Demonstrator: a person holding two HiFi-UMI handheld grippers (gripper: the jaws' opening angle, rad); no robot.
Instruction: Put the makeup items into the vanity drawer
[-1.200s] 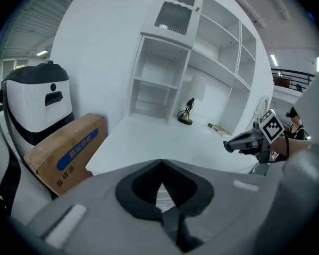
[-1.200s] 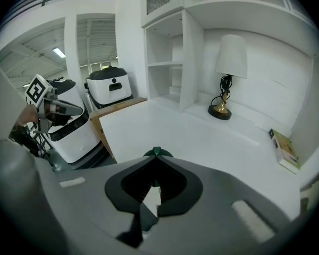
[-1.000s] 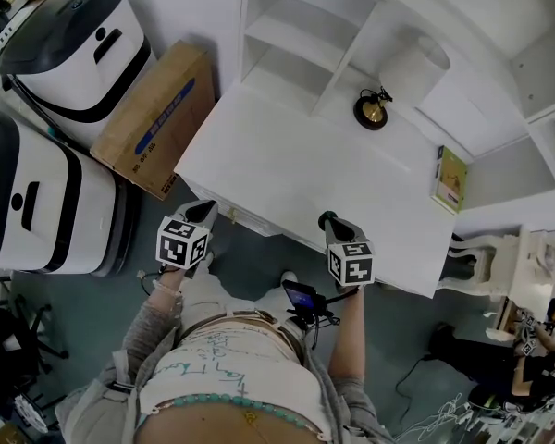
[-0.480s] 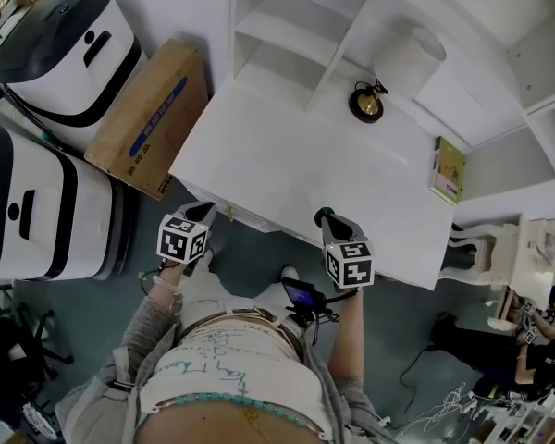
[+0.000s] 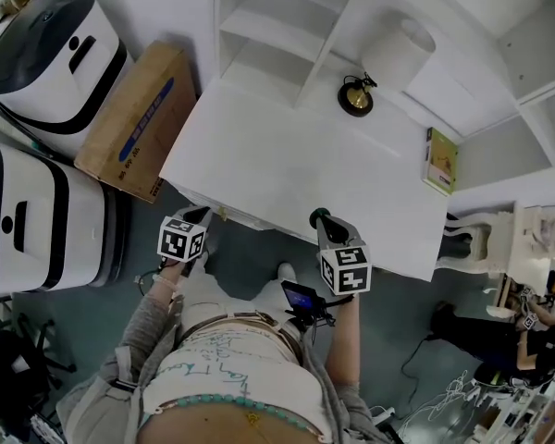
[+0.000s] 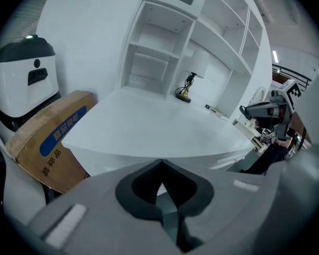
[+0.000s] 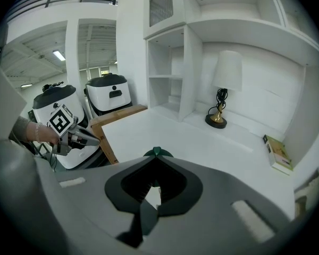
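The white vanity table (image 5: 296, 169) has its front edge toward me, and a small gold drawer knob (image 5: 224, 215) shows on that front. The drawer looks closed. My left gripper (image 5: 202, 214) is shut and empty, its tip just left of the knob, below the table's left corner. My right gripper (image 5: 320, 220) is at the middle of the front edge. It is shut on a small dark green item (image 7: 157, 152) that pokes out past the jaw tips. No other makeup items show on the tabletop.
At the back of the table stand a lamp (image 5: 356, 98) and a greenish book-like box (image 5: 441, 160). White shelves (image 5: 277, 26) rise behind. A cardboard box (image 5: 134, 123) and two white-and-black machines (image 5: 28, 220) stand to the left. A white chair (image 5: 481, 248) is at the right.
The head view has drifted, so the table sits a little further left and up in frame. Both grippers keep nearly the same places at the table's front edge.
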